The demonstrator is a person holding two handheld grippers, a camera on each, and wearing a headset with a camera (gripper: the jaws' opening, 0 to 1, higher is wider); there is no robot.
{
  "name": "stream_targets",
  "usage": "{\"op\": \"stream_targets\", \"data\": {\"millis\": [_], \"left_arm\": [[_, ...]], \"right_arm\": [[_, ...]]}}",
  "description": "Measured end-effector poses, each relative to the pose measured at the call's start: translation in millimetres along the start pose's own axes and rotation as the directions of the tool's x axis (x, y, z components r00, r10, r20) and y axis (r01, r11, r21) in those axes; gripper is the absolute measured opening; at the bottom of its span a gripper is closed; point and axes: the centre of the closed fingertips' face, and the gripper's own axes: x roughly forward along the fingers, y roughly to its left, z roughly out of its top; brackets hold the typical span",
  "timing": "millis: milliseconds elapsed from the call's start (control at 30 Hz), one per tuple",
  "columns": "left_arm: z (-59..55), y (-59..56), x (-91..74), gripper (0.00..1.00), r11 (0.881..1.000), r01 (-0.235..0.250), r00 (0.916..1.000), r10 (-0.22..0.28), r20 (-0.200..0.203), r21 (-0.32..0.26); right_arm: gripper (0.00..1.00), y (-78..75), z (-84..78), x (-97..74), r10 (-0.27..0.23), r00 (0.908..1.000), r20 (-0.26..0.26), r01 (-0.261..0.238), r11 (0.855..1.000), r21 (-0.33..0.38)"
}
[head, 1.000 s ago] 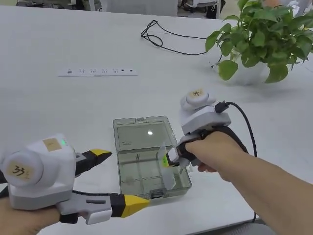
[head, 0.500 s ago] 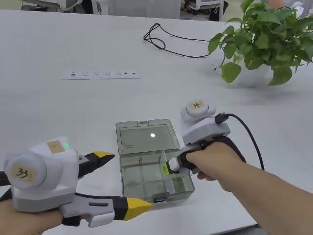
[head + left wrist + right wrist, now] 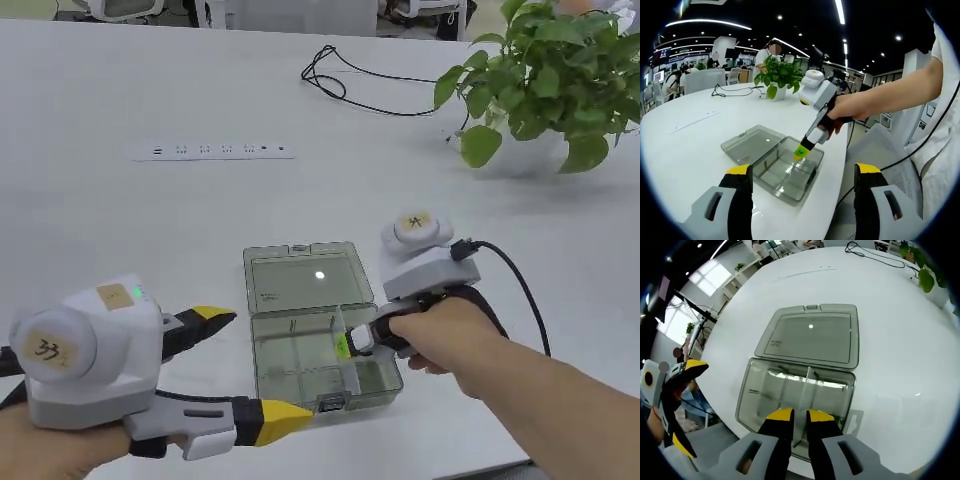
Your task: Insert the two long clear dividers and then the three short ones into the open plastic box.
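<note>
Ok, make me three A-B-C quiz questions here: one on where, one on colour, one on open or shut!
1. Where is the plant? A) on the table, beyond the plastic box B) inside the box C) on the floor
2. What colour are the left gripper's tongs at the tips? A) red B) yellow C) blue
3. How are those tongs? A) shut on a cable B) shut tight C) wide open
Answers: A, it stands past the box; B, both tips show yellow; C, a wide gap separates them.
</note>
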Motion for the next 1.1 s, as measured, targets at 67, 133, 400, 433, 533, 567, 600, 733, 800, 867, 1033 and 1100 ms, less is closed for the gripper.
{"op": "stream_targets", "data": {"millis": [67,133,400,433,533,567,600,733,800,867,1033,1100], "left_arm": [[-0.1,0.4,-0.9,0.84,1.000,-0.005,1.0000,0.005,-0.001,-0.001],[0.2,1.1,-1.7,0.84,1.000,-0.010,0.9999,0.010,0.001,-0.004],[-0.2,3.5,-5.7,0.84,0.999,-0.035,0.9994,0.035,-0.001,-0.008],[-0.3,3.9,-6.3,0.84,0.999,-0.038,0.9993,0.038,-0.002,-0.009],[0.4,3.9,-8.1,0.84,0.999,-0.048,0.9988,0.048,-0.002,-0.012],[0.3,4.3,-8.9,0.84,0.999,-0.053,0.9986,0.053,-0.003,-0.012],[0.4,4.4,-9.4,0.84,0.998,-0.056,0.9984,0.056,-0.004,-0.013],[0.9,7.1,-13.3,0.84,0.997,-0.080,0.9968,0.080,-0.007,-0.019],[1.0,9.1,-15.5,0.84,0.996,-0.091,0.9958,0.091,-0.008,-0.019],[0.6,10.7,-17.6,0.84,0.994,-0.104,0.9945,0.104,-0.011,-0.024],[0.7,14.6,-22.2,0.84,0.990,-0.135,0.9908,0.134,-0.015,-0.029],[1.3,16.8,-24.5,0.83,0.988,-0.153,0.9882,0.152,-0.015,-0.037]], "right_arm": [[0.11,1.0,-0.1,-0.5,0.008,0.9999,0.012,-0.008,1.000,0.004],[0.11,1.5,1.3,-1.0,0.019,0.9995,0.023,-0.020,1.000,0.009],[0.11,3.3,5.8,-10.2,0.059,0.9964,0.061,-0.060,0.998,0.016],[0.12,4.0,6.8,-11.8,0.064,0.9957,0.066,-0.065,0.998,0.012],[0.13,4.7,9.1,-16.2,0.077,0.9941,0.077,-0.077,0.997,-0.002],[0.14,4.6,10.7,-18.1,0.082,0.9929,0.086,-0.081,0.997,-0.012],[0.14,4.8,11.2,-19.5,0.085,0.9925,0.088,-0.084,0.996,-0.016],[0.16,4.3,13.8,-25.3,0.104,0.9890,0.106,-0.099,0.994,-0.049],[0.17,5.2,14.4,-28.5,0.116,0.9868,0.112,-0.109,0.991,-0.074],[0.18,3.8,13.8,-30.6,0.122,0.9859,0.115,-0.111,0.989,-0.096],[0.22,6.5,16.5,-38.6,0.156,0.9766,0.148,-0.129,0.975,-0.180],[0.23,6.6,15.3,-41.9,0.167,0.9747,0.148,-0.136,0.970,-0.199]]}}
